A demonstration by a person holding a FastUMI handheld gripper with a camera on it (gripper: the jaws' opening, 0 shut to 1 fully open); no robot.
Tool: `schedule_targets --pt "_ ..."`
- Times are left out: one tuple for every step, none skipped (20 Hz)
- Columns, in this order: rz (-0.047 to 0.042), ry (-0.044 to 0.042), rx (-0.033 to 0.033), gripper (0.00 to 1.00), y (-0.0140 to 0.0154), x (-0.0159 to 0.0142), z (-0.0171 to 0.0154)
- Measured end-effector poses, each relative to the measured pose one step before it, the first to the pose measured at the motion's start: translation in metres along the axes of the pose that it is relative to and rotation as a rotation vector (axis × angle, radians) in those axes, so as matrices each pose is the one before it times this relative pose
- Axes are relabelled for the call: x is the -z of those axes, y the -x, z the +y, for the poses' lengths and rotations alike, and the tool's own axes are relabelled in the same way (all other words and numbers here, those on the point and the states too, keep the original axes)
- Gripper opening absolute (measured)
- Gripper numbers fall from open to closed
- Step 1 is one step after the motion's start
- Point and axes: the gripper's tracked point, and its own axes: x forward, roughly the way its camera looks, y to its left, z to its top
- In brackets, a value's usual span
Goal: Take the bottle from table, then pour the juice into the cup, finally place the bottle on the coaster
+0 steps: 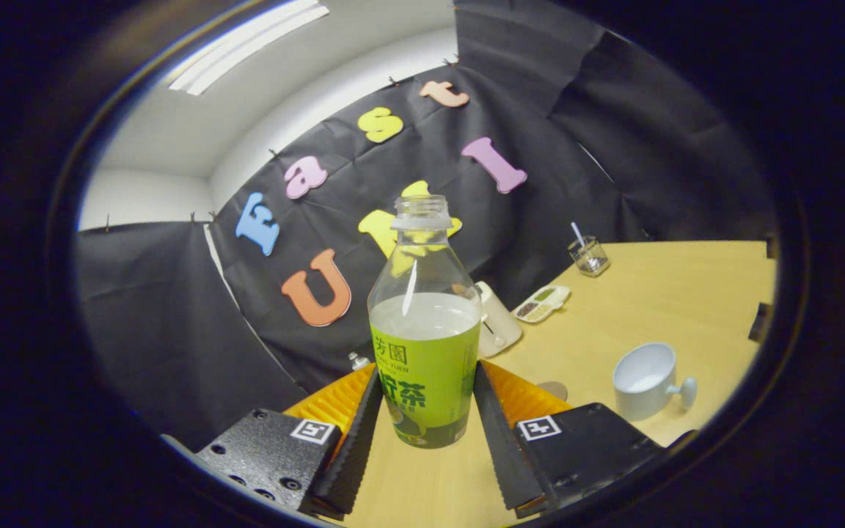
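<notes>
Clamped by both fingers of the hand-held gripper (426, 418) is the uncapped bottle (424, 323), upright and partly full above the counter (657, 308). Off to the right sits the white cup (646, 380); a coaster (554, 389) peeks from behind the right finger.

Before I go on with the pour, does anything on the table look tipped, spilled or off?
No spill or damage stands out. The bottle sits upright between the fingers of the tongs, cap off, part full. The white cup stands upright on the table, beyond the fingers. Everything tilts together, so the slant looks like the camera's.
</notes>
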Motion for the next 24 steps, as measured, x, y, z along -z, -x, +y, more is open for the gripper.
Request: schedule_targets --pt "-0.00939 0.04759 0.00838 0.76 -0.00261 -0.00541 -0.0006" --pt "-0.00748 0.03727 0.00512 0.76 -0.00096 0.00366 0.0038" --pt "-0.00697 0.02537 0.00002 0.76 -0.00001 -0.00076 0.00105" --pt "-0.00487 0.01995 -0.00008 0.76 -0.00346 -0.00076 0.00153" --pt "-0.0032 0.02688 0.00343 0.76 -0.01086 -0.00291 0.00277" --pt "-0.00294 0.03637 0.01285 0.76 -0.00904 -0.00415 -0.0008" --pt "0.00097 0.04595 0.02131 0.76 -0.00921 -0.00125 -0.0054" --pt "0.0041 0.04589 0.02393 0.76 -0.00767 0.00101 -0.00505" --pt "0.00038 0.03825 0.02406 0.77 -0.00748 0.00151 -0.00435" --pt "0.00589 0.03371 0.01958 0.76 -0.00806 0.00241 -0.0028" --pt "0.0113 0.02674 0.01064 0.76 -0.00819 0.0045 0.00057" --pt "0.01637 0.02339 0.01165 0.76 -0.00801 0.00503 0.00005" --pt "0.0221 0.0181 0.00914 0.77 -0.00937 0.00401 -0.00228" --pt "0.02421 0.0136 0.01478 0.77 -0.00833 0.00475 -0.00255" --pt "0.02414 0.01565 0.01367 0.77 -0.0082 0.00673 -0.00138" --pt "0.0098 0.01991 0.0112 0.77 -0.00552 0.00303 -0.00151" --pt "0.00559 0.01669 0.00954 0.77 -0.00623 0.00137 -0.00141" --pt "0.00723 0.01385 0.00927 0.77 -0.0063 0.00352 -0.00181" --pt "0.01501 0.01035 0.00552 0.77 -0.00791 0.00529 -0.00153" --pt "0.01655 0.01144 0.00468 0.77 -0.00729 0.00567 -0.00136" --pt "0.01213 0.00903 0.0021 0.77 -0.00734 0.00555 -0.00113" --pt "0.01235 0.00836 0.00241 0.77 -0.00777 0.00499 -0.00118" --pt "0.01518 0.00723 0.00498 0.77 -0.00822 0.00572 -0.0016" --pt "0.01539 0.00511 0.00203 0.77 -0.0042 0.00503 -0.00063"
